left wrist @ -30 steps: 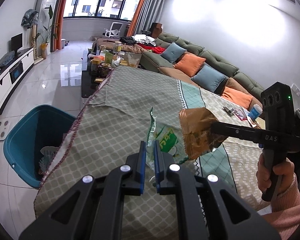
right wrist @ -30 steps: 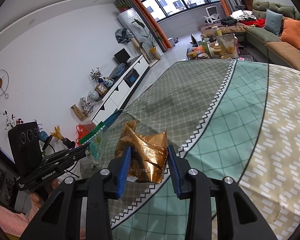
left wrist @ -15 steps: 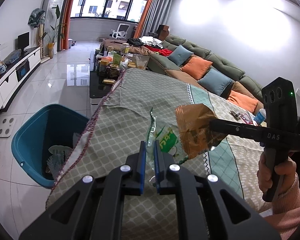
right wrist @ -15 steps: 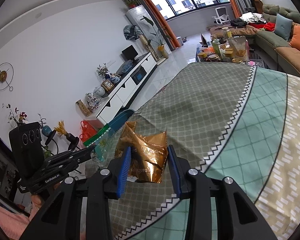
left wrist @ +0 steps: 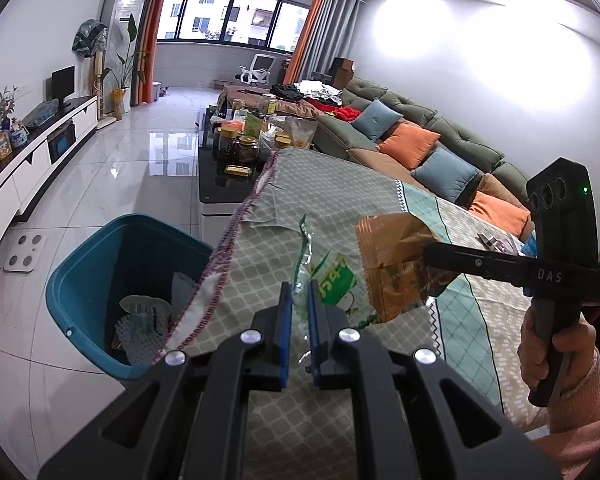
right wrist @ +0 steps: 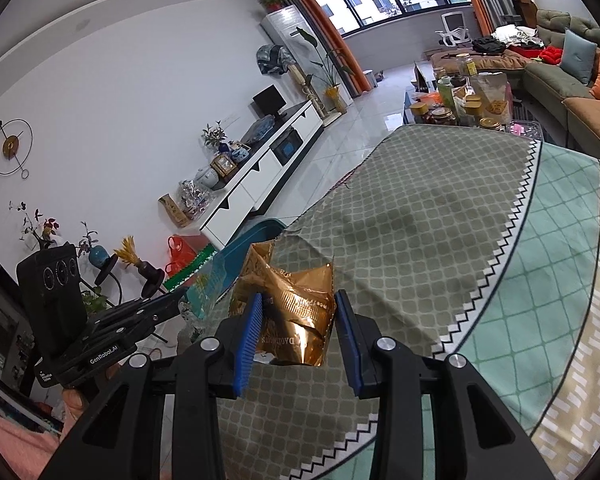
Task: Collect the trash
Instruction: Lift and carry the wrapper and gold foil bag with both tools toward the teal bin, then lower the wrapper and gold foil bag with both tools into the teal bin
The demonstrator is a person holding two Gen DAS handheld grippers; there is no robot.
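My left gripper (left wrist: pixel 299 298) is shut on a clear green-printed wrapper (left wrist: pixel 332 280), held above the cloth-covered table (left wrist: pixel 284 392) near its left edge. My right gripper (right wrist: pixel 296 320) is shut on a crumpled gold foil snack bag (right wrist: pixel 292 300); it also shows in the left wrist view (left wrist: pixel 392 256), just right of the green wrapper. A blue trash bin (left wrist: pixel 96 280) stands on the floor left of the table, with paper and a mesh sleeve inside. Its rim (right wrist: pixel 256 236) shows past the table edge in the right wrist view.
A dark coffee table (left wrist: pixel 236 168) crowded with jars stands beyond the table. A green sofa (left wrist: pixel 440 136) with cushions runs along the right. A white TV cabinet (left wrist: pixel 36 160) lines the left wall. Small items (left wrist: pixel 496 240) lie at the table's far right.
Both grippers have moved left toward the table edge with their wrappers held. The blue bin now shows larger and closer in the left wrist view.
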